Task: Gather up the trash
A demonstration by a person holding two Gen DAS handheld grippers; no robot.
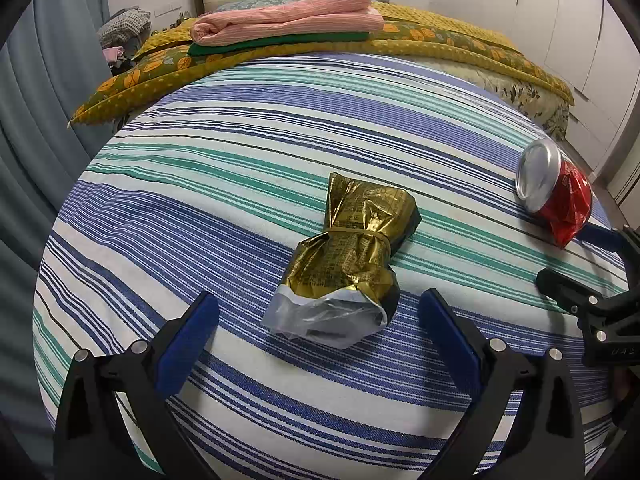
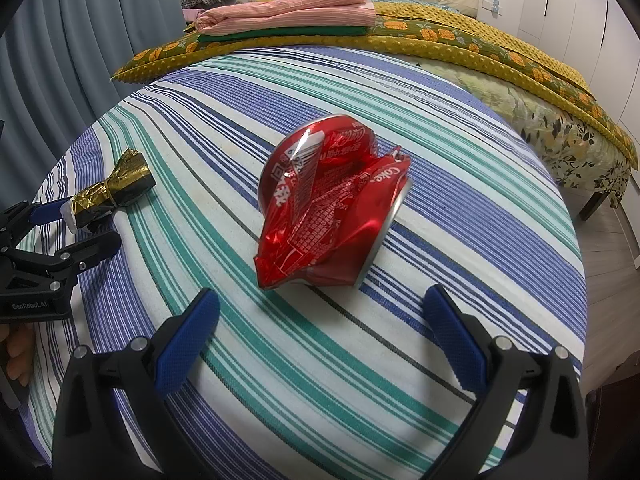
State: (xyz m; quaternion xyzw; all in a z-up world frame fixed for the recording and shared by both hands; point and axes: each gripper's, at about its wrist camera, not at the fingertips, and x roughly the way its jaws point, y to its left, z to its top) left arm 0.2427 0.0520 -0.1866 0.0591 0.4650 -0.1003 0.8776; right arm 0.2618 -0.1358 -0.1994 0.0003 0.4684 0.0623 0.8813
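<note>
Two pieces of trash lie on the striped bedsheet (image 1: 248, 152), and each has a gripper lined up on it with nothing grasped yet. The left gripper (image 1: 318, 320) hovers with its jaws spread wide just short of the gold foil wrapper (image 1: 356, 236), which sits between and slightly ahead of the blue pads; the right gripper (image 2: 320, 318) is likewise released, jaws apart, just behind the crushed red can (image 2: 328, 204). The likeliest slip on the left, I judge, is closing on the loose grey plastic tail (image 1: 328, 320) nearest the fingers: that film is thin and limp, so it could tear or slide out while the foil body stays behind. The foil itself is crinkled and glossy, cinched at its waist by a band into a bow-like shape, and should compress rather than resist. On the right, the can is folded into sharp, uneven creases with one round silver end still intact; a squeeze across the slanted faces could make it squirt sideways or roll on its rim. The soft woven sheet may also bunch into the pads if either tool dips too low. Farther up the bed, folded pink cloth (image 1: 288, 18) rests on a mustard quilt (image 1: 440, 36), well apart from both.
</note>
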